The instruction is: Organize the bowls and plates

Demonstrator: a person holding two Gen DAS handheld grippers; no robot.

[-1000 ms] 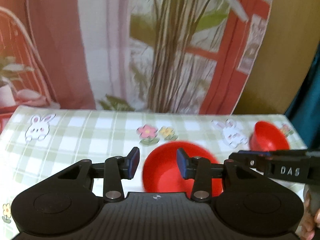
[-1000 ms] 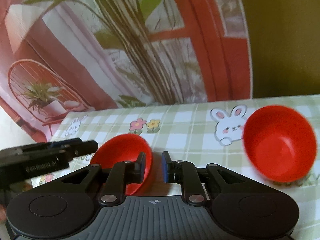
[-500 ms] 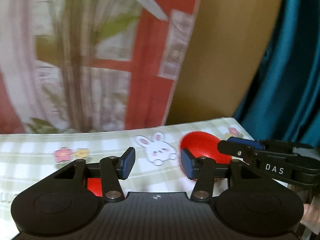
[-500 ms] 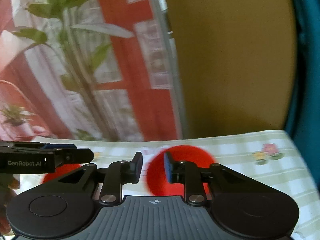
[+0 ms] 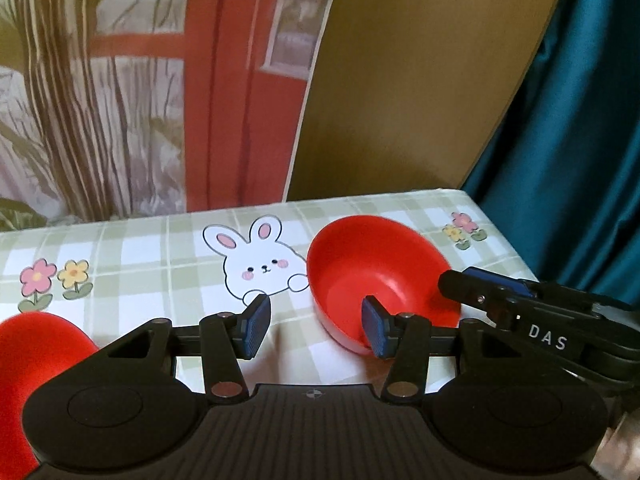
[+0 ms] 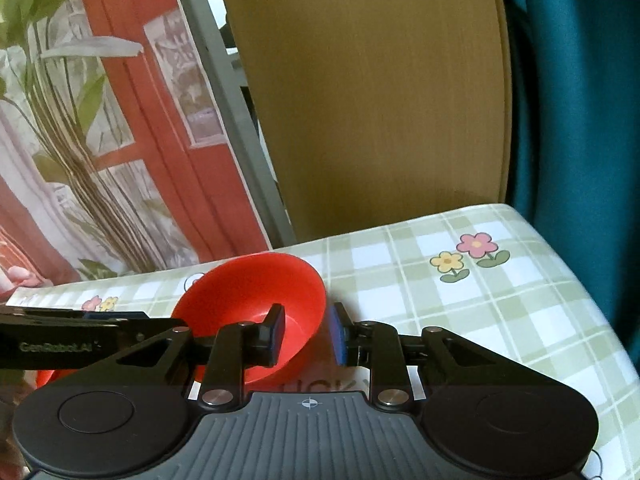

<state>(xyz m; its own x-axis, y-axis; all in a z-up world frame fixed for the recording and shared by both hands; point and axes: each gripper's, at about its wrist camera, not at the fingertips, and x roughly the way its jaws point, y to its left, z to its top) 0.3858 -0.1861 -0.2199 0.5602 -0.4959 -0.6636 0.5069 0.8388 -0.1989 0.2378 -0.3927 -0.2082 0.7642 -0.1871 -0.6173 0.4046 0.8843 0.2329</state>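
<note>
A red bowl [image 5: 380, 272] sits upright on the checked tablecloth near the table's right end; it also shows in the right wrist view [image 6: 256, 300]. My left gripper [image 5: 316, 330] is open, its right finger at the bowl's near rim. My right gripper [image 6: 306, 334] is open with the bowl's right rim between its fingers, the left finger inside the bowl; it also shows in the left wrist view [image 5: 500, 300]. A second red bowl [image 5: 28, 352] lies at the left, partly hidden behind my left gripper's body.
The tablecloth [image 6: 500, 312] has bunny and flower prints. The table's right edge [image 6: 580, 280] borders a teal curtain [image 6: 580, 100]. A wooden board [image 6: 380, 100] and a printed backdrop with a plant [image 5: 100, 100] stand behind the far edge.
Both grippers swung right, from the left bowl to the right-hand bowl. My right gripper has opened wider and now straddles that bowl's rim; my left gripper has come up to its near side.
</note>
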